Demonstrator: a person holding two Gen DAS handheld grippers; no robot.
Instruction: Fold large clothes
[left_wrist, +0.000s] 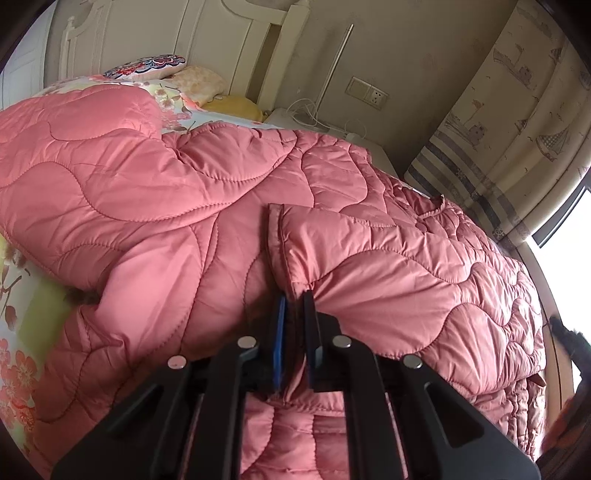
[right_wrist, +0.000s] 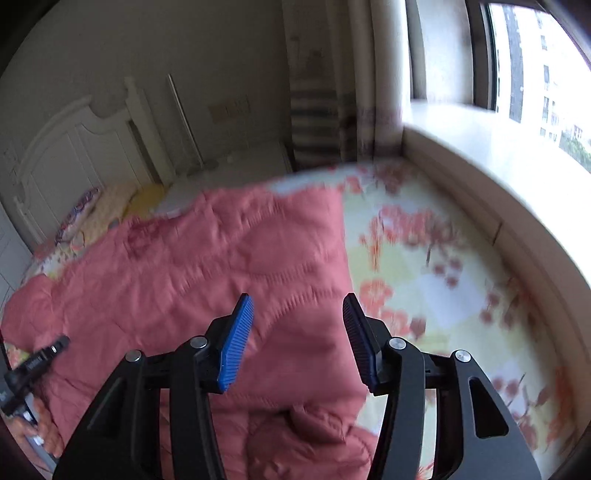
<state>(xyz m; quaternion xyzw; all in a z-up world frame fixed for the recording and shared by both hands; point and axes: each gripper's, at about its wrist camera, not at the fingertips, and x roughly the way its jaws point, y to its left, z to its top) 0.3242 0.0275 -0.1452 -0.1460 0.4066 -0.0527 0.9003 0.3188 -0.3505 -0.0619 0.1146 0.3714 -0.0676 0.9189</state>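
A large pink quilted coat (left_wrist: 192, 206) lies spread over the bed, and its sleeve (left_wrist: 369, 254) is folded across the body. My left gripper (left_wrist: 296, 301) is shut on the sleeve near its cuff, the blue pads pinching the fabric. In the right wrist view the same pink coat (right_wrist: 207, 266) fills the lower left, blurred. My right gripper (right_wrist: 297, 306) hovers above the coat's right edge, jaws apart with nothing between them. The other gripper (right_wrist: 40, 360) shows at the left edge of that view.
The bed carries a floral sheet (right_wrist: 436, 266) and pillows (left_wrist: 155, 64) by a white headboard (left_wrist: 177, 29). A nightstand (left_wrist: 295, 118) with cables stands beside it. A patterned curtain (left_wrist: 509, 122) and a wide window sill (right_wrist: 480, 155) border the bed's right side.
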